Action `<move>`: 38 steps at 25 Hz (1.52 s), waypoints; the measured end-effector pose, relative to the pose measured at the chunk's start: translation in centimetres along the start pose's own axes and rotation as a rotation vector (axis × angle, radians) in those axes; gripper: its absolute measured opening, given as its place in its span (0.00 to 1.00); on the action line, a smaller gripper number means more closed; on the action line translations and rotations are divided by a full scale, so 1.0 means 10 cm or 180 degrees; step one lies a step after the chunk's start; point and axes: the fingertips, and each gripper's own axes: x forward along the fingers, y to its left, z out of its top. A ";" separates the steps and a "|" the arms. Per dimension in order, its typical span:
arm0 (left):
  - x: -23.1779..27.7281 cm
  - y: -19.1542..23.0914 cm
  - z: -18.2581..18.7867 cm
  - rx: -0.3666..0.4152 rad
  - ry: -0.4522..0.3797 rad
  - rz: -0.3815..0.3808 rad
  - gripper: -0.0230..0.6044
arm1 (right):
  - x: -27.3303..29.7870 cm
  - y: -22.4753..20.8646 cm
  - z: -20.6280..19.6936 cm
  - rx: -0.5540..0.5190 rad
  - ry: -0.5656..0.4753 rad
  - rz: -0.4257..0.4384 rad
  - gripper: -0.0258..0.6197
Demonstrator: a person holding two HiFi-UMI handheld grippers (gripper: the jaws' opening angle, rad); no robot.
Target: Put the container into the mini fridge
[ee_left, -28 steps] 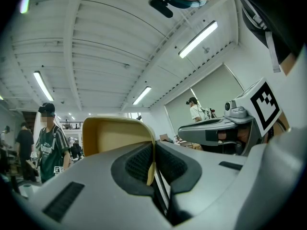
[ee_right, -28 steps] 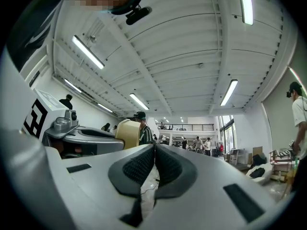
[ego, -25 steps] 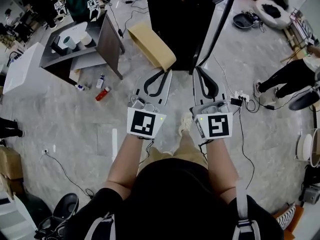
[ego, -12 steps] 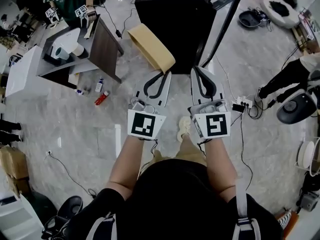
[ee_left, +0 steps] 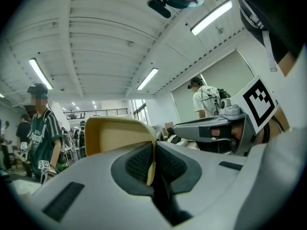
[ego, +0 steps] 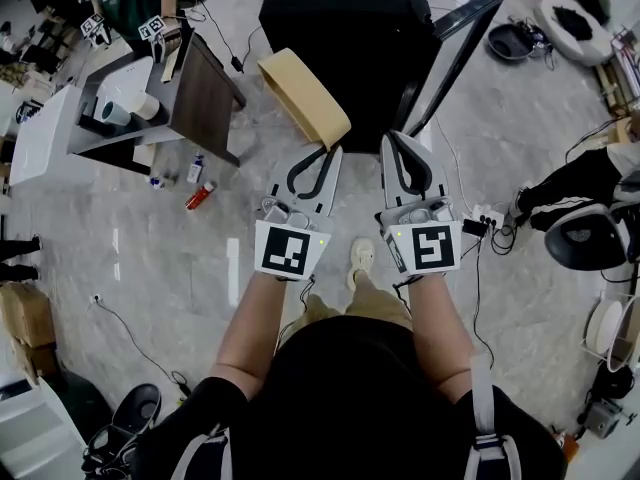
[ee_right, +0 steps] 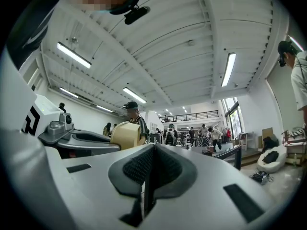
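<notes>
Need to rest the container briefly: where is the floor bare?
Bare floor lies left of the left gripper holding the container, short of the bottles. Another patch: right of the fridge door. Crowded: around the power strip by the right gripper.

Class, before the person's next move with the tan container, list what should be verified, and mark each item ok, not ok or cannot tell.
1. Grip on the container: the left hand-held gripper is shut on its wall. Ok.
2. Right hand-held gripper free to help: jaws together, nothing between them. Ok.
3. Mini fridge door open: it stands swung out on the right. Ok.
4. Room inside the fridge: only its top shows from above. Cannot tell.
</notes>
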 end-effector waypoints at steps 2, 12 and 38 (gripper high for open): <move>0.12 0.07 -0.08 -0.0019 0.0023 0.0015 0.09 | 0.14 -0.05 -0.07 0.0012 0.0020 0.0040 0.10; 0.63 0.19 -0.31 -0.0009 0.0122 0.0027 0.09 | 0.54 -0.34 -0.27 0.0064 0.0057 0.0165 0.10; 1.18 0.17 -0.62 -0.0022 0.0315 -0.0007 0.09 | 0.82 -0.99 -0.45 0.0111 0.0068 0.0077 0.10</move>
